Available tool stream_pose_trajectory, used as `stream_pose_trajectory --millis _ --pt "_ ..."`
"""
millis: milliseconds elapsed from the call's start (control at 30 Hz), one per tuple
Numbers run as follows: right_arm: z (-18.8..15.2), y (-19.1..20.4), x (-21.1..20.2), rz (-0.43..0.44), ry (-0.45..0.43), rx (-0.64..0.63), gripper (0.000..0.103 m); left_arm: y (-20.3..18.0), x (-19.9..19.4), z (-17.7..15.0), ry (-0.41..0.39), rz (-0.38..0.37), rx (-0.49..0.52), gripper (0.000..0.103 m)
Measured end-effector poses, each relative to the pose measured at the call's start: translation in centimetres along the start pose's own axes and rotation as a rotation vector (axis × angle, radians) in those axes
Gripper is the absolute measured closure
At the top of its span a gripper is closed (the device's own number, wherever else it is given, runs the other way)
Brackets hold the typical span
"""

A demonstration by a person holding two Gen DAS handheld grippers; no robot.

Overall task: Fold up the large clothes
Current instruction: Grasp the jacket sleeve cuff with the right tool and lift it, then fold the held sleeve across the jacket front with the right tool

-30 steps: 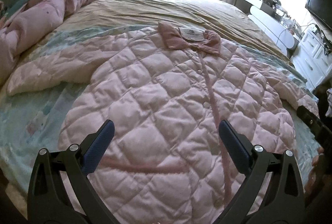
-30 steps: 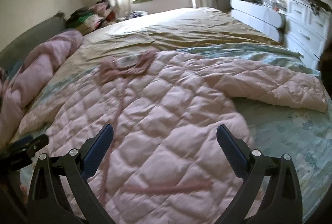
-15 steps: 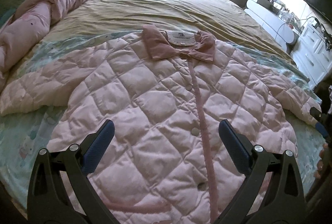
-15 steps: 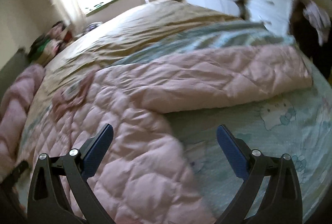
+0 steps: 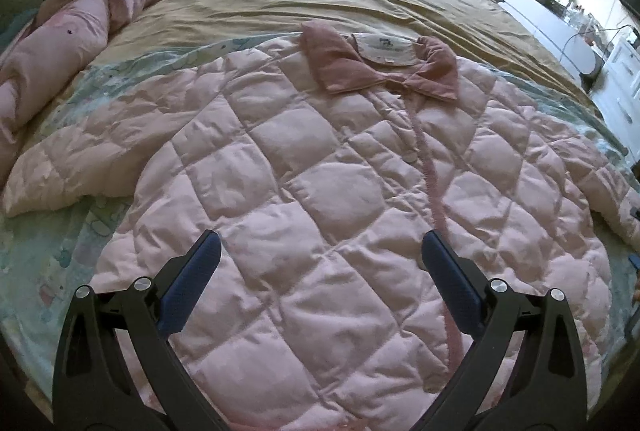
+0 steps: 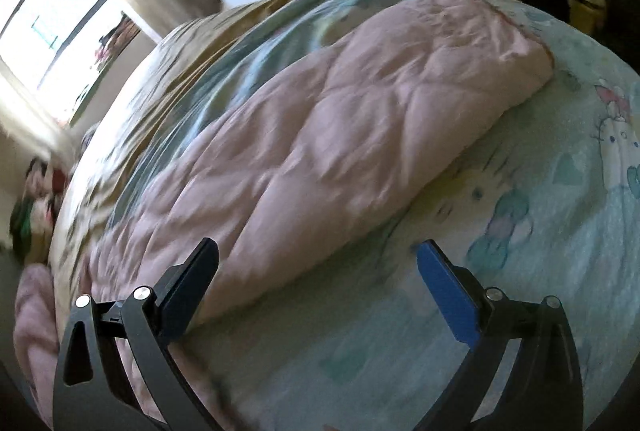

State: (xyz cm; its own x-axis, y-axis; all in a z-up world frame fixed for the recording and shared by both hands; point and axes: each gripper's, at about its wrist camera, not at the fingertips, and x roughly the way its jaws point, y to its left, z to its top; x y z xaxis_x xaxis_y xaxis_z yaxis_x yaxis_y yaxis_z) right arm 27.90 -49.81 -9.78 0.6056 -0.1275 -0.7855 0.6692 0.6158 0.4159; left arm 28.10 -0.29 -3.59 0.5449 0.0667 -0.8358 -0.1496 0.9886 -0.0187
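Now the pink quilted jacket (image 5: pixel 320 191) lies flat, front up, on the bed (image 5: pixel 320 3), spread w/ both sleeves out to the sides. Its fabric is puffy and soft, stitched in a diamond pattern, w/ a darker pink collar (image 5: pixel 380 71) of a velvety look and a narrow fuzzy trim (image 5: pixel 426 167) running down the closed front. Small round buttons sit beside the trim. Under the jacket is a pale blue-green sheet (image 6: pixel 520 231) w/ cartoon prints, and farther back a tan cover w/ soft creases. A rumpled pink blanket (image 5: pixel 92 15) lies rolled at the bed's left edge.

The left gripper (image 5: pixel 320 255) hangs over the jacket's lower part, jaws spread wide, holding nothing. The right gripper (image 6: pixel 318 263) is tilted, near one sleeve (image 6: pixel 340 135), jaws spread too and empty; its left pad is just beside the sleeve's edge. The right wrist view is blurred.
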Motion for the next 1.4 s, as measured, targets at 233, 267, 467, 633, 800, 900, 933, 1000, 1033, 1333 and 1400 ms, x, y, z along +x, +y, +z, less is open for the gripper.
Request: stream_pose_trajectory --millis 233,267,467,633,800,900,933,1000,1033,1333,1400 --pt "3.6 -4.6 2.7 0.028 -0.03 0.216 0.004 1.1 0.1 0.6 -0.004 0.006 -0.02 0.009" --pt "4.0 -5.1 2.8 0.037 -0.047 0.236 0.008 1.2 0.1 0.8 -0.007 0.006 -0.022 0.009" --pt "6.3 -8.4 3.6 0.127 -0.08 0.375 0.072 2.4 -0.5 2.0 -0.019 0.016 -0.028 0.009" --pt "7.8 -4.7 0.3 0.149 -0.205 0.18 0.087 4.1 -1.6 3.3 -0.026 0.025 -0.036 0.009" --pt "9.1 0.8 -4.0 0.221 -0.29 -0.01 0.089 6.3 -2.6 4.6 -0.038 0.011 -0.06 0.009" --pt "9.0 4.2 -6.3 0.275 -0.325 -0.114 0.09 7.5 -3.3 5.1 -0.054 0.023 -0.066 0.009" --pt "8.8 5.8 -7.3 0.296 -0.34 -0.159 0.09 7.8 -3.4 5.4 -0.055 0.023 -0.07 0.009" --pt "9.2 8.8 -8.1 0.325 -0.354 -0.218 0.09 8.7 -3.8 5.9 -0.061 0.023 -0.079 0.009" --pt "8.8 10.3 -8.9 0.346 -0.363 -0.258 0.09 8.9 -3.9 6.1 -0.065 0.023 -0.079 0.009" --pt "2.8 19.8 -13.0 0.505 -0.354 -0.52 0.09 10.9 -5.7 7.6 -0.126 -0.052 -0.116 0.009" --pt "1.3 21.8 -13.4 0.536 -0.339 -0.564 0.09 10.8 -5.6 7.5 -0.121 -0.073 -0.121 0.009"
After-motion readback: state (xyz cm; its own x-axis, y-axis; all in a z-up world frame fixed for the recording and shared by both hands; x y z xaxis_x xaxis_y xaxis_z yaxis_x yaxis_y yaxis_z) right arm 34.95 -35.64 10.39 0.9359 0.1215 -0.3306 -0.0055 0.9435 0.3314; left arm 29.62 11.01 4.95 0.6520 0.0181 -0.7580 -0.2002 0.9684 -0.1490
